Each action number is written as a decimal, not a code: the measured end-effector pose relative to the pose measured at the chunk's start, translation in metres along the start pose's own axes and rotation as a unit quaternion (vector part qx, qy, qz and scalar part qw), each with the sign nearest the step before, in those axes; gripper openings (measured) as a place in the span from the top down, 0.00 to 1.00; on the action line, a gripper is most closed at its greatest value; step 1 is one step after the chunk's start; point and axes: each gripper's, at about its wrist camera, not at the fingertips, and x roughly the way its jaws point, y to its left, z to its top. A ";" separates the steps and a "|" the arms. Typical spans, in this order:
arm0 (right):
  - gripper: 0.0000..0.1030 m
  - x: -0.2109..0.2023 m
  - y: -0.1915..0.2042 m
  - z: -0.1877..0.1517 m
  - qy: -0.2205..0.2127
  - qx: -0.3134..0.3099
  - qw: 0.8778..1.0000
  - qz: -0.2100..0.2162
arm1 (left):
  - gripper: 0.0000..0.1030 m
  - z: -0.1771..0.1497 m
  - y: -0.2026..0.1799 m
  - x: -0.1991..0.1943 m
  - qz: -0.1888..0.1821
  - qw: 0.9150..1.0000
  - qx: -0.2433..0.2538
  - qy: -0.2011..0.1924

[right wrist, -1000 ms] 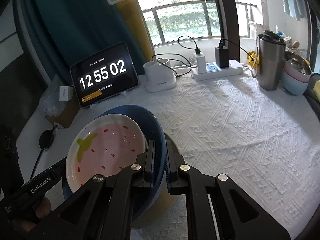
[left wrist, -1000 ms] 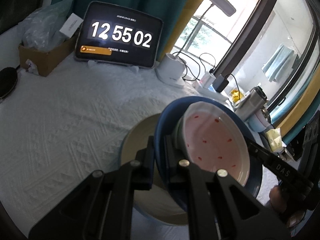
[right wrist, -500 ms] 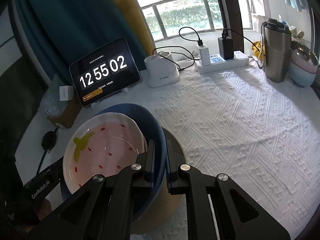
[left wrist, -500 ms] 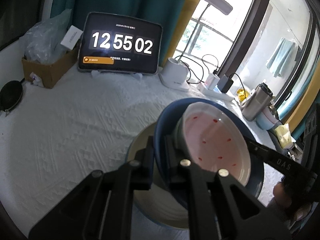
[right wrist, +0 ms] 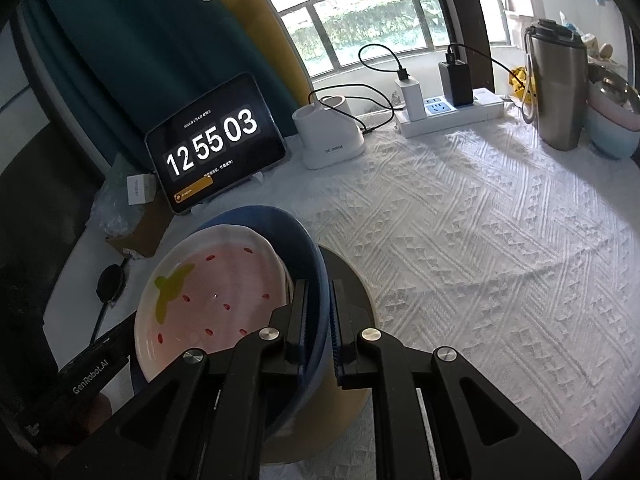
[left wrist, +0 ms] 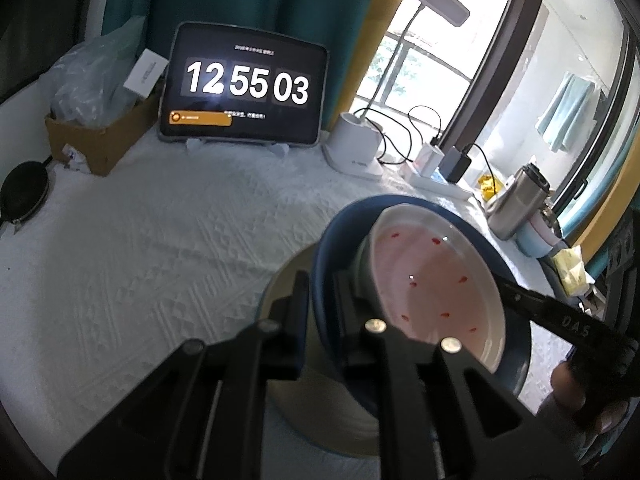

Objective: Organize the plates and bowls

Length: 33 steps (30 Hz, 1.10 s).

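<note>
A blue bowl (left wrist: 344, 236) holds a pink strawberry plate (left wrist: 432, 280) and rests in a cream bowl (left wrist: 320, 412) on the white cloth. My left gripper (left wrist: 322, 280) straddles the blue bowl's near rim; its jaws are opening, with the rim still between the pads. From the opposite side my right gripper (right wrist: 318, 292) is shut on the rim of the blue bowl (right wrist: 304, 248). In that view the plate (right wrist: 216, 296) shows a green leaf, and the cream bowl (right wrist: 328, 420) sits beneath. Each gripper appears in the other's view: the right gripper (left wrist: 516, 296) and the left gripper (right wrist: 128, 332).
A tablet clock (left wrist: 244, 88) stands at the back, with a cardboard box (left wrist: 96, 140) and a black disc (left wrist: 24, 192) to its left. A lamp base (right wrist: 328, 140), a power strip (right wrist: 452, 112), a steel flask (right wrist: 556, 84) and stacked bowls (right wrist: 612, 128) line the window side.
The clock has ticked from 02 to 03. Both views have shifted slightly and more of the cream bowl shows under the blue bowl. Both grippers stay on the blue rim.
</note>
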 end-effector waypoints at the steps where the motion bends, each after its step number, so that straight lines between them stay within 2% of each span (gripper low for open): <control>1: 0.89 0.000 -0.001 0.000 0.002 0.001 1.000 0.001 | 0.88 0.000 0.000 0.000 0.001 1.000 0.000 0.001; 5: 0.87 0.000 -0.001 0.001 0.007 0.000 1.000 0.001 | 0.88 0.000 -0.001 0.000 0.005 1.000 0.003 0.000; 10: 0.74 0.000 -0.005 0.002 0.018 0.008 1.000 -0.006 | 0.87 0.002 -0.003 0.001 0.019 1.000 0.005 0.004; 14: 0.68 0.000 -0.012 0.001 0.022 0.024 0.999 0.002 | 0.87 0.001 -0.005 0.000 0.031 0.999 0.009 0.000; 21: 0.55 -0.014 -0.015 0.001 0.001 0.007 1.000 -0.006 | 0.83 -0.001 -0.007 -0.003 0.053 0.998 0.016 -0.009; 27: 0.51 -0.027 -0.014 0.001 -0.022 -0.022 0.999 -0.017 | 0.82 -0.002 -0.011 -0.015 0.076 0.996 0.023 -0.029; 28: 0.50 -0.029 -0.014 0.000 -0.026 -0.028 0.999 -0.021 | 0.79 -0.001 -0.011 -0.019 0.081 0.996 0.024 -0.041; 30: 0.50 -0.033 -0.013 0.000 -0.034 -0.032 0.999 -0.027 | 0.64 0.002 -0.013 -0.026 0.090 0.994 0.026 -0.056; 31: 0.50 -0.036 -0.013 0.000 -0.037 -0.034 0.998 -0.029 | 0.51 0.003 -0.013 -0.030 0.086 0.994 0.024 -0.063; 33: 0.50 -0.039 -0.012 0.000 -0.041 -0.037 0.998 -0.028 | 0.50 0.005 -0.017 -0.038 0.084 0.993 0.031 -0.073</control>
